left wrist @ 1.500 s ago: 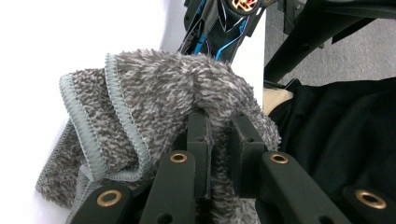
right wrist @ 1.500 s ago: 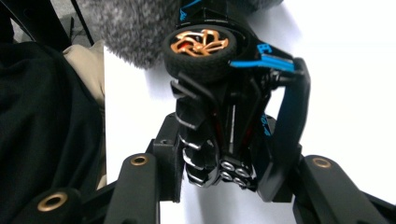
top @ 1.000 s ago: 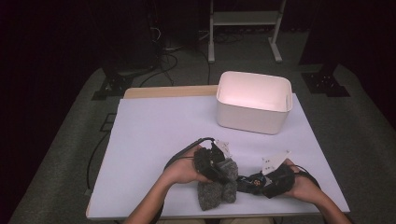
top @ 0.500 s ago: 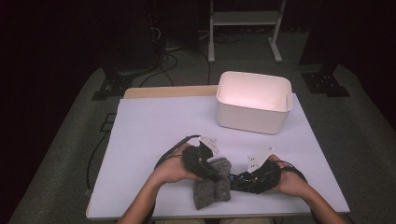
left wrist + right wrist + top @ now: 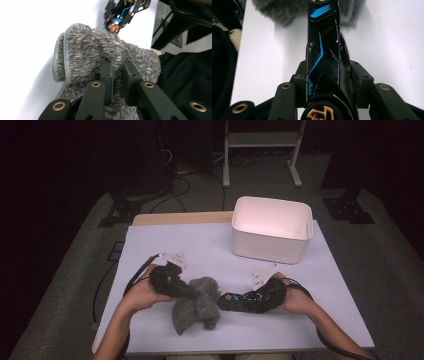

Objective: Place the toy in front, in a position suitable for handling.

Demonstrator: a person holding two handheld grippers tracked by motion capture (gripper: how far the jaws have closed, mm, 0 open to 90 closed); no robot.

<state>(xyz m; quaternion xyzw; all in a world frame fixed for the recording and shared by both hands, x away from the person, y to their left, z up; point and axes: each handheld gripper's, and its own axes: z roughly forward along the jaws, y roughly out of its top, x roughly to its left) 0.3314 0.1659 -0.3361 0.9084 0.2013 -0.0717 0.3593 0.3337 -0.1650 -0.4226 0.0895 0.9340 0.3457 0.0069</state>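
High view: left gripper (image 5: 187, 292) fingers pinch grey sock (image 5: 195, 307); right gripper (image 5: 235, 301) fingers clamp black tool (image 5: 324, 50).

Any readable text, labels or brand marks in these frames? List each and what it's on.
Blue script mark on the black tool held in the right gripper: too small and distorted to read.
Grey cloth, white bin, white table cover: no text seen.
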